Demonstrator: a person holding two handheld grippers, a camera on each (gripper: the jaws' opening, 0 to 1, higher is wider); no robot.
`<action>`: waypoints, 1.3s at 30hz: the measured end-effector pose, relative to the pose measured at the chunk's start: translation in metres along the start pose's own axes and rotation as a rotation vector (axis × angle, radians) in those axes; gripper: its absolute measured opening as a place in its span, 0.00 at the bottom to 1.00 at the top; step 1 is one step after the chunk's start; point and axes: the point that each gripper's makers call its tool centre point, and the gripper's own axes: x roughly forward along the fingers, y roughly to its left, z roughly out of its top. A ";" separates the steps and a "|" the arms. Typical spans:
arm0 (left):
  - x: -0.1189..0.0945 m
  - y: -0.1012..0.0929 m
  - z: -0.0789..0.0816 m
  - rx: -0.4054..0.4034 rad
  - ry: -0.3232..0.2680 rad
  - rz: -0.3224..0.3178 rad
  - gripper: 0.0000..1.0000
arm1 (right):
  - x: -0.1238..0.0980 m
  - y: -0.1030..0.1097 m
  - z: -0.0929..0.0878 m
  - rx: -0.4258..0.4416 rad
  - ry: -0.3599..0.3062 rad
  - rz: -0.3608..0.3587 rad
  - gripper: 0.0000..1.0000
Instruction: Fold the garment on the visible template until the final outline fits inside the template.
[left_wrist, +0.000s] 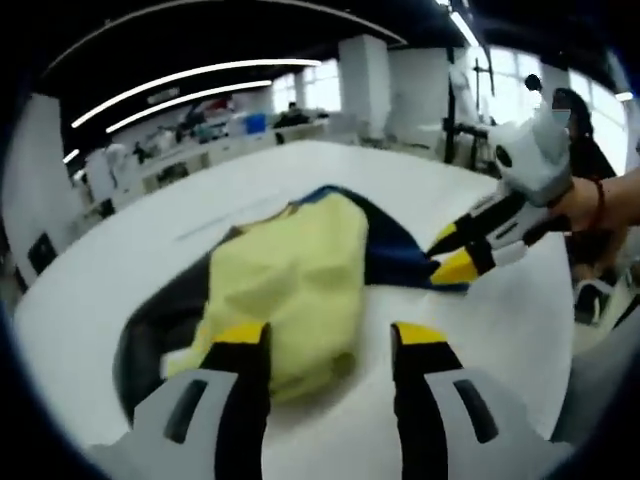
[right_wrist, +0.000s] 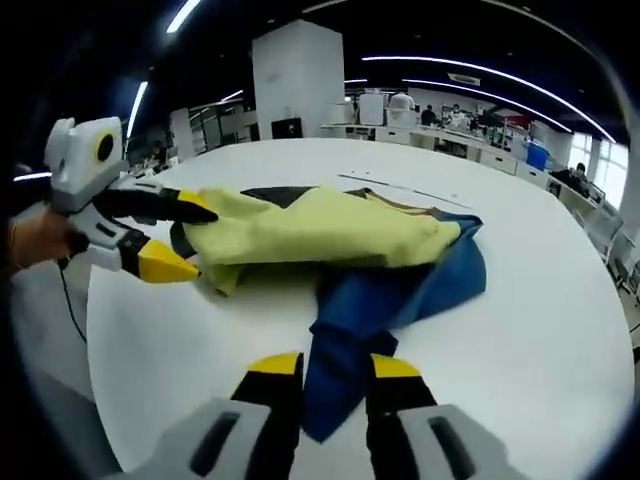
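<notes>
Your right gripper (right_wrist: 335, 372) has its jaws nearly closed around a blue flap of the garment (right_wrist: 330, 240), which lies bunched on the white table (right_wrist: 540, 330), probably so you can draw that flap over the yellow body. Your left gripper (left_wrist: 330, 340) stands open at the garment's other end, a yellow edge between its jaws, not pinched. A dark template (left_wrist: 150, 330) peeks out beneath the garment there.
</notes>
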 end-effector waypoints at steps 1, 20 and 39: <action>0.002 0.002 -0.001 -0.001 0.009 0.004 0.42 | 0.001 -0.001 0.000 -0.003 0.002 -0.003 0.19; 0.006 0.033 -0.004 -0.139 0.005 0.049 0.02 | -0.006 -0.019 -0.002 0.028 -0.021 -0.045 0.00; -0.023 0.024 0.040 -0.050 -0.008 -0.016 0.01 | -0.069 -0.064 0.031 0.123 -0.155 -0.147 0.00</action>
